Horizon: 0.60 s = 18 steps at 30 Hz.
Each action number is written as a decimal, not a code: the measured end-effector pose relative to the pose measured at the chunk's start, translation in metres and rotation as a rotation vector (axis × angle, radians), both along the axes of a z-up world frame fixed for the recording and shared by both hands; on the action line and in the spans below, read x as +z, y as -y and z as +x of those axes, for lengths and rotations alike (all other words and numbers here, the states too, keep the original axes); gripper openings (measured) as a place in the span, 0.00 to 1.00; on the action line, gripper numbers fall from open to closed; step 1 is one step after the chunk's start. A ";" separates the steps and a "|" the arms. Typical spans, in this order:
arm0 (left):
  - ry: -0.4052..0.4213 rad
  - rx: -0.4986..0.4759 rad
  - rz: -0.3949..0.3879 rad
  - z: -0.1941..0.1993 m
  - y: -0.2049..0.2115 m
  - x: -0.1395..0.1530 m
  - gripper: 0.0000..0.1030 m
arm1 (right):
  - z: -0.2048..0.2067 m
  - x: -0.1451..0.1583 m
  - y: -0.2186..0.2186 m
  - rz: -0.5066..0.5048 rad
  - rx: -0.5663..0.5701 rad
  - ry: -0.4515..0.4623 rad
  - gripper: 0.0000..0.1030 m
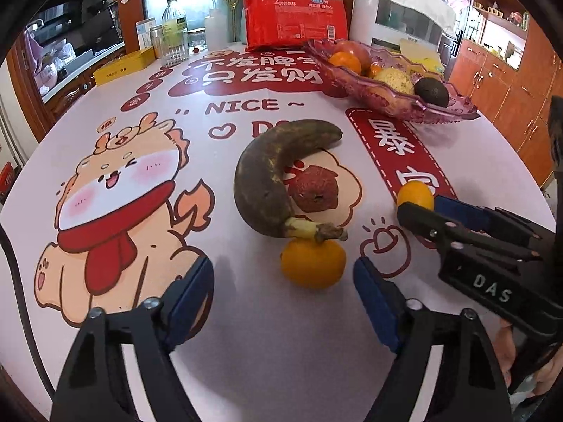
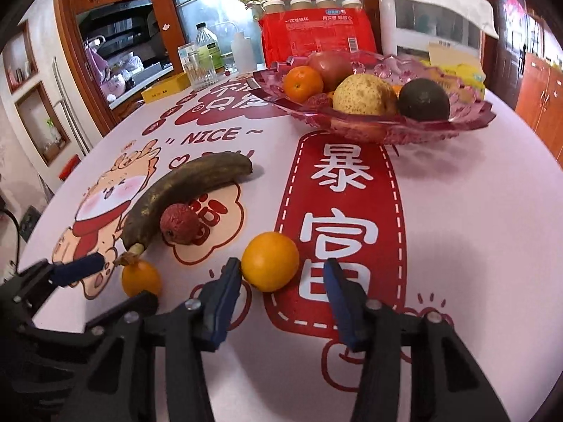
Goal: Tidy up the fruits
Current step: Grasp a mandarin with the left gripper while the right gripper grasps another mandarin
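Note:
Two oranges, a blackened banana (image 1: pixel 267 176) and a red lychee (image 1: pixel 313 188) lie on the printed tablecloth. The nearer orange (image 1: pixel 313 262) rests against the banana's stem, just beyond the tips of my left gripper (image 1: pixel 283 270), whose blue pads stand wide of it on both sides. The other orange (image 2: pixel 270 261) sits between the pads of my right gripper (image 2: pixel 281 267): the left pad is at its skin, the right pad is apart from it. In the right wrist view the left gripper (image 2: pixel 123 281) flanks the small orange (image 2: pixel 140 277). The right gripper (image 1: pixel 422 207) shows at the left wrist view's right side.
A pink glass fruit dish (image 2: pixel 387 130) at the back right holds an orange, a pear, an avocado and other fruit. Behind it stand a red package (image 2: pixel 316 35), a white appliance (image 2: pixel 432 24), a bottle (image 2: pixel 207 49), a glass (image 2: pixel 198 70) and a yellow box (image 2: pixel 165 91).

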<state>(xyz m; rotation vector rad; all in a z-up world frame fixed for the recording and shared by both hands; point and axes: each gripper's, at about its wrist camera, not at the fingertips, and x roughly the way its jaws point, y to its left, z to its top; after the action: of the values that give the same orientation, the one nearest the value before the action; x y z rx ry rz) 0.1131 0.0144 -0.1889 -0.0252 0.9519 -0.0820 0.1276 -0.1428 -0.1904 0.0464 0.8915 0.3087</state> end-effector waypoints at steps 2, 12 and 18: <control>-0.009 0.009 -0.010 0.001 -0.001 -0.004 0.70 | 0.000 0.000 -0.001 0.003 0.003 -0.002 0.46; 0.058 -0.001 -0.038 -0.008 0.003 -0.005 0.50 | 0.000 -0.001 -0.004 0.017 0.026 -0.007 0.35; 0.069 -0.032 -0.068 -0.010 0.005 -0.005 0.36 | -0.001 -0.001 0.005 0.053 -0.007 -0.013 0.31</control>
<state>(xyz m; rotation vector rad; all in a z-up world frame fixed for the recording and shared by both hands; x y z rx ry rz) 0.1036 0.0099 -0.1935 -0.0696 0.8806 -0.1443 0.1270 -0.1477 -0.1913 0.1007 0.8961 0.3260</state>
